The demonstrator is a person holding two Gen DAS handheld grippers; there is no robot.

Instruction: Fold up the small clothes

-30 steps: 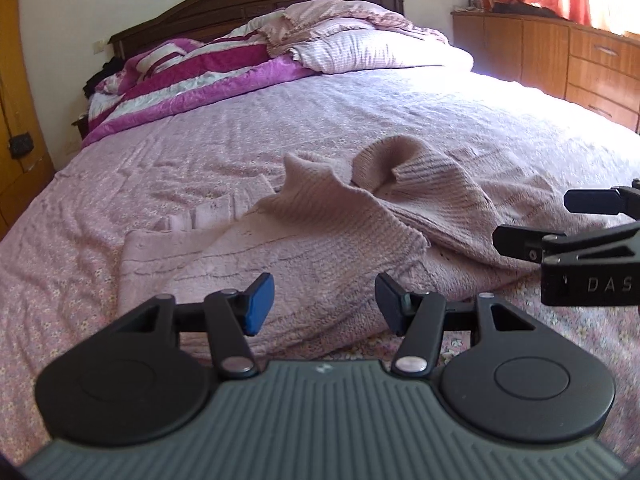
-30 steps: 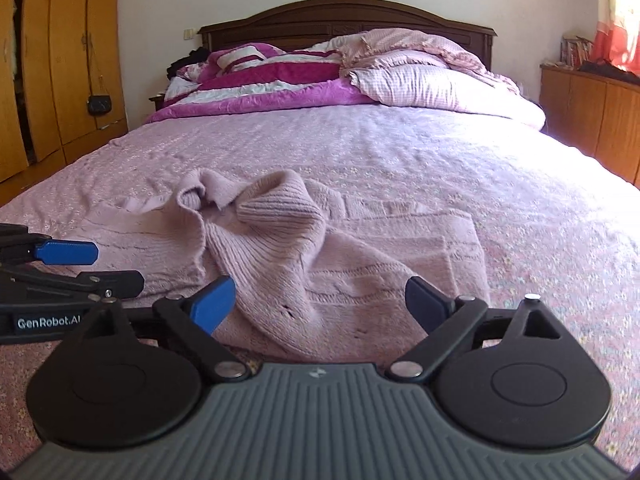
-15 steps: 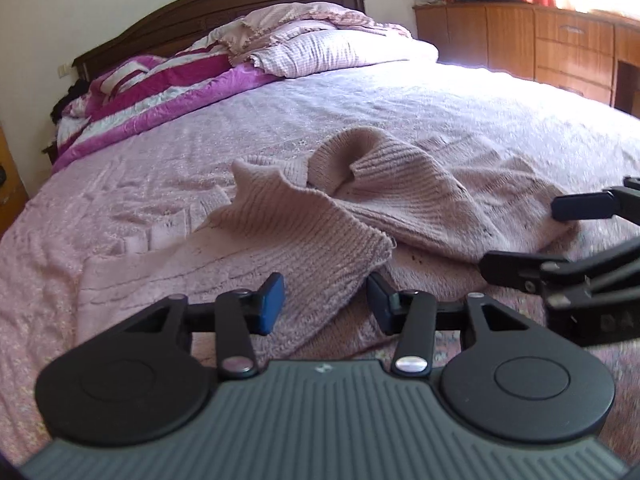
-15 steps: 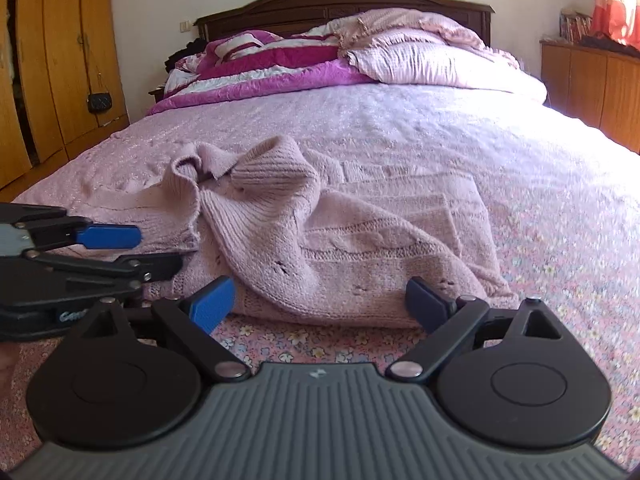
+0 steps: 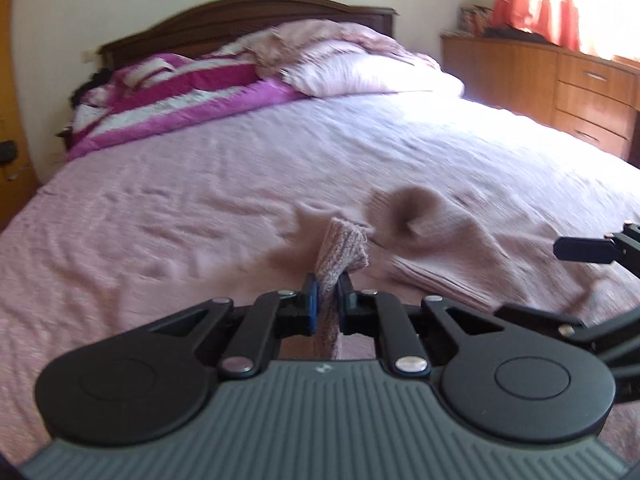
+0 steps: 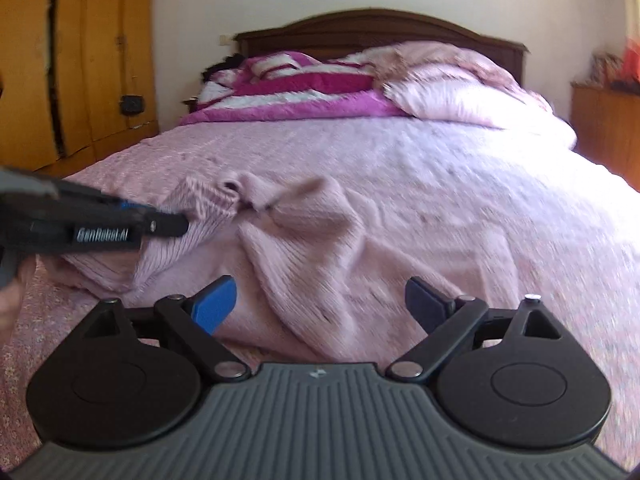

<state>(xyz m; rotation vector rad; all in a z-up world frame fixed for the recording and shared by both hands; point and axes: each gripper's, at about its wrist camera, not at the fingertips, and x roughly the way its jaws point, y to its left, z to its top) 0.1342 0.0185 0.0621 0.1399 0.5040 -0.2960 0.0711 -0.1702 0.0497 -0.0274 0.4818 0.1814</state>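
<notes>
A small pink knitted sweater (image 6: 304,248) lies crumpled on the pink bedspread (image 6: 460,184). My left gripper (image 5: 328,300) is shut on a ribbed edge of the sweater (image 5: 342,250) and holds that part lifted off the bed. In the right wrist view the left gripper (image 6: 160,222) shows at the left, gripping the sweater's left side. My right gripper (image 6: 320,304) is open and empty, just above the sweater's near edge. In the left wrist view one of the right gripper's fingers (image 5: 584,249) shows at the right edge.
Purple striped blanket (image 5: 180,96) and pink pillows (image 5: 360,68) lie at the headboard. A wooden dresser (image 5: 560,76) stands to the right of the bed, a wooden wardrobe (image 6: 76,60) to the left. The views are blurred by motion.
My left gripper has closed on the sweater's ribbed edge and lifted it. The right gripper has stayed open near the sweater's front edge.
</notes>
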